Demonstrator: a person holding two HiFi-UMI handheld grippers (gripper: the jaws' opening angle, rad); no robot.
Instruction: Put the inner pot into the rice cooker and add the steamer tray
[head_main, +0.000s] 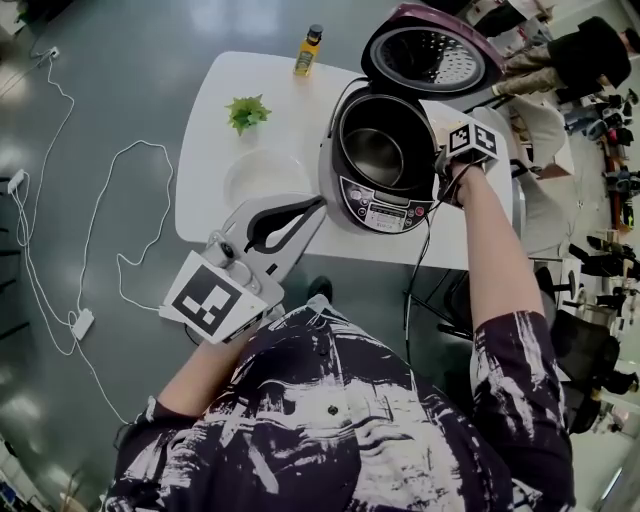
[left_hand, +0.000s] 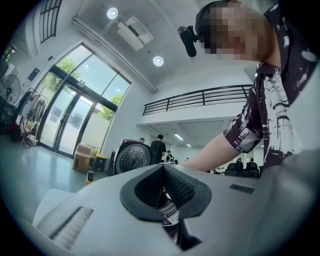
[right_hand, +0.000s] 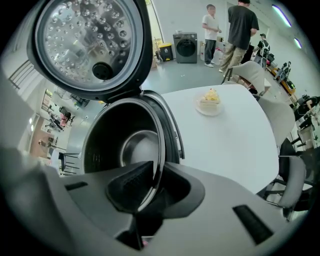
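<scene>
The right gripper (head_main: 438, 172) has its ribbed black fingers (right_hand: 127, 184) clenched on the thin, shiny metal rim of the inner pot (right_hand: 135, 145). The pot sits in the open rice cooker (head_main: 385, 208), its round dark bowl curving away from the fingers. The left gripper (head_main: 316, 206) has its fingers pressed together on nothing. The round, white, translucent steamer tray (head_main: 262, 178) lies on the smooth white tabletop (head_main: 215, 100) near them.

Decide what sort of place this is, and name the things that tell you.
Probably a large open workspace or test hall, not a home kitchen: a balcony railing under a high ceiling, tall glass doors, and a washing machine on the bare floor beyond the white table.
</scene>
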